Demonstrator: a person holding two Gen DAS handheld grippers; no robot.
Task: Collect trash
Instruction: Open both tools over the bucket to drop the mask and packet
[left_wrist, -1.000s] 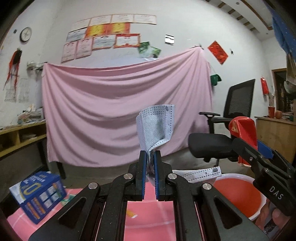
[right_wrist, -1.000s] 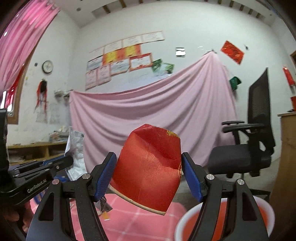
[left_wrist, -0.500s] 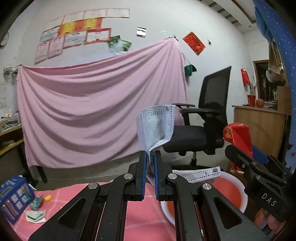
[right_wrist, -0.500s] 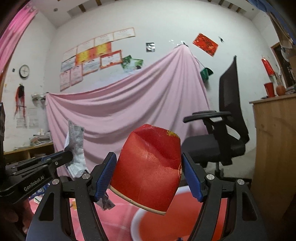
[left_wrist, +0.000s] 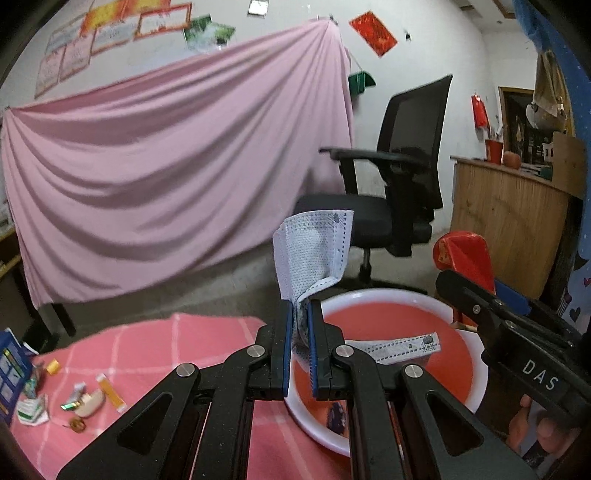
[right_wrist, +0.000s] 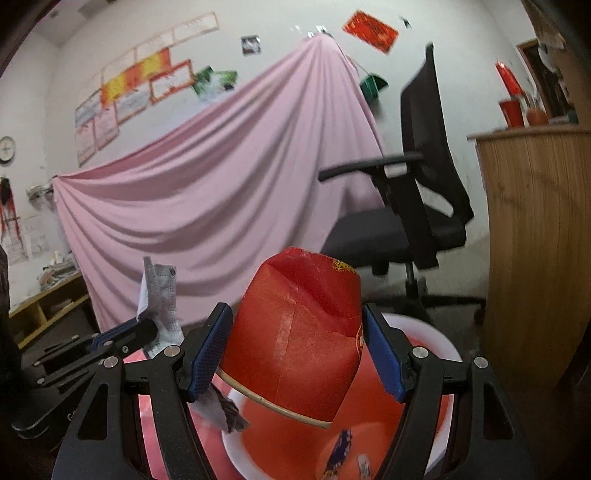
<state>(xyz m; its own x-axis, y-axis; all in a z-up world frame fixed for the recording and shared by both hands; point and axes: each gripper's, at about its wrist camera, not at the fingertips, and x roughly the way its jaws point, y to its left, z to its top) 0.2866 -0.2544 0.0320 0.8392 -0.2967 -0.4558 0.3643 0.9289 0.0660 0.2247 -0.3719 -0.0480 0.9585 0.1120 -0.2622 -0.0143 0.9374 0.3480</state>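
Pink cloth drapes the far wall behind a black office chair (left_wrist: 391, 192), and nearer lies a tabletop (left_wrist: 155, 354) covered in a pink checked cloth. At the tabletop's right end sits a round basin with a white rim and red inside (left_wrist: 388, 299), which appears to serve as the trash bin; a dark scrap of wrapper (left_wrist: 337, 415) already lies in it.

The left gripper (left_wrist: 300, 343) is closed almost fully on a crumpled white-and-grey dotted face mask (left_wrist: 314, 251), whose upper part stands up above the pads while a strip of it trails out to the right over the basin. The right gripper (right_wrist: 295, 354) stands fairly wide, its blue pads pressed on either side of a dented red paper cup (right_wrist: 306, 332) held with its rim towards the camera. Both pieces hang over or just at the near edge of the basin.

The step in hand looks like the carry to the bin, close to its end. The next move probably calls for each gripper to be over the red inside, not the rim, and then to let go so that mask and cup drop in. The light mask may cling to a pad. More small litter (left_wrist: 85, 398), wrappers and a yellow stick, waits at the tabletop's left end beside a blue box (left_wrist: 11, 369).
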